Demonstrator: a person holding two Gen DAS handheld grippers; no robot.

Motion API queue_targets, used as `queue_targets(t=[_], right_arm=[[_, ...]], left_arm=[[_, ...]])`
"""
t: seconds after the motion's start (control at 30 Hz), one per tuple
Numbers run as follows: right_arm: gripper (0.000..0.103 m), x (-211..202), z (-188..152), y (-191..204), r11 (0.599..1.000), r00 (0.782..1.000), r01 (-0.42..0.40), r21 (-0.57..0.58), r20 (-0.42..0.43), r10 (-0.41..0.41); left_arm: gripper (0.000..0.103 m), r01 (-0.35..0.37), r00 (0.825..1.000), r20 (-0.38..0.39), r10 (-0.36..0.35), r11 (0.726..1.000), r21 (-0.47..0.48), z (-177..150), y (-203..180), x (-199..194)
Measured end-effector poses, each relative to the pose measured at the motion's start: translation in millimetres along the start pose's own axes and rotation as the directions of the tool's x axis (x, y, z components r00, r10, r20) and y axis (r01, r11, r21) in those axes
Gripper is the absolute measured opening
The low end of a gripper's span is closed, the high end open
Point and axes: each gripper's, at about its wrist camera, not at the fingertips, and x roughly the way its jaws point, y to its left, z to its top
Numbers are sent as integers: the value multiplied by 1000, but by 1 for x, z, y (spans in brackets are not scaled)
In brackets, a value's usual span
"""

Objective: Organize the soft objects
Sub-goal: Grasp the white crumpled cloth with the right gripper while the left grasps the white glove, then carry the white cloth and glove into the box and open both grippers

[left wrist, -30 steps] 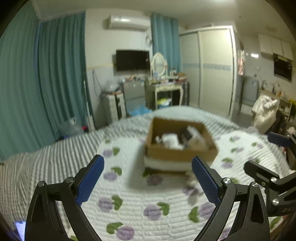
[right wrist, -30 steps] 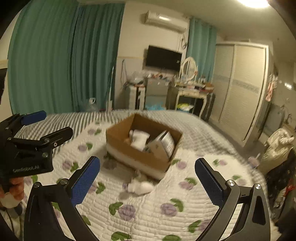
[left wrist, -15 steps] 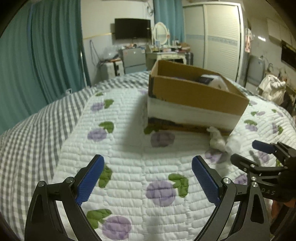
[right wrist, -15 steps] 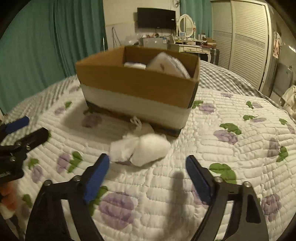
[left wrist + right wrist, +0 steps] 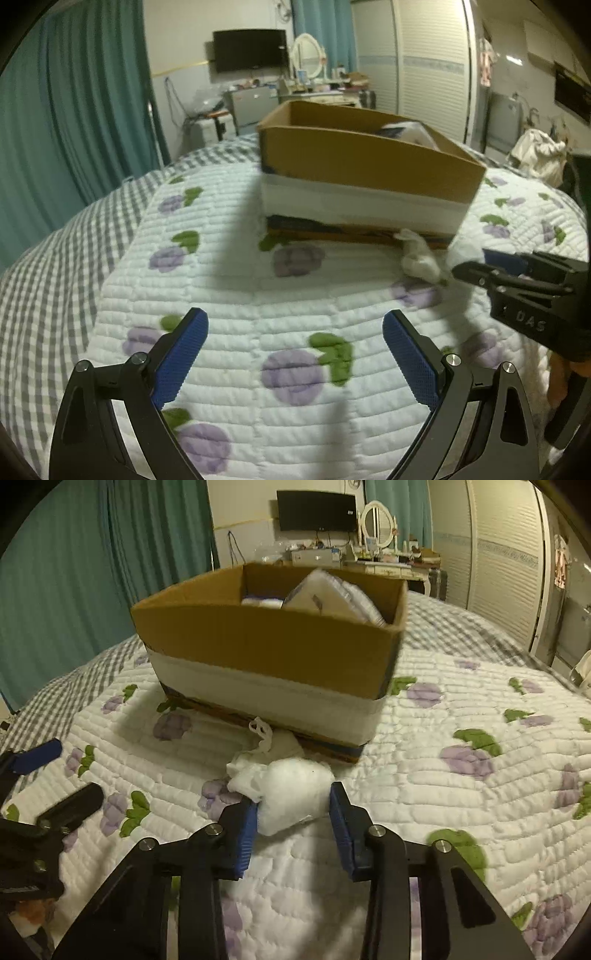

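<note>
A white bag of soft stuffing lies on the quilt just in front of a brown cardboard box. My right gripper is shut on the bag, a blue pad pressed to each side. In the left wrist view the bag lies by the box, with the right gripper at it from the right. My left gripper is open and empty, low over the quilt in front of the box. White packets lie inside the box.
The bed is covered by a white quilt with purple flowers over a grey checked sheet. Teal curtains hang at left. A dresser, TV and wardrobe stand behind the bed.
Both grippers came down and toward the box. My right gripper closed from wide open onto the white bag. My left gripper stayed open.
</note>
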Motion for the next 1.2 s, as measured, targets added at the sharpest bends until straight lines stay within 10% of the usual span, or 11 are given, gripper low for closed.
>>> queue_targets(t=[0.4,0.77,0.9,1.2], right_arm=[[37,-32,18,-44,992,991,122,7,61,-122],[37,-8,12,-69,990,990,139,36,26,-140],[37,-5,12,-70,990,991,133,44,22,-134],[37,-25,11,-57,990,989,136,21,50,-137]], left_arm=[[94,114,993,-30,-113,993,20,31,-73,35],[67,137,981,-135,-137,991,-4,37,-92,90],[37,146,980,-133,-145,989,-5,34,-90,90],[33,157,984,-88,-155,987,18,33,-83,51]])
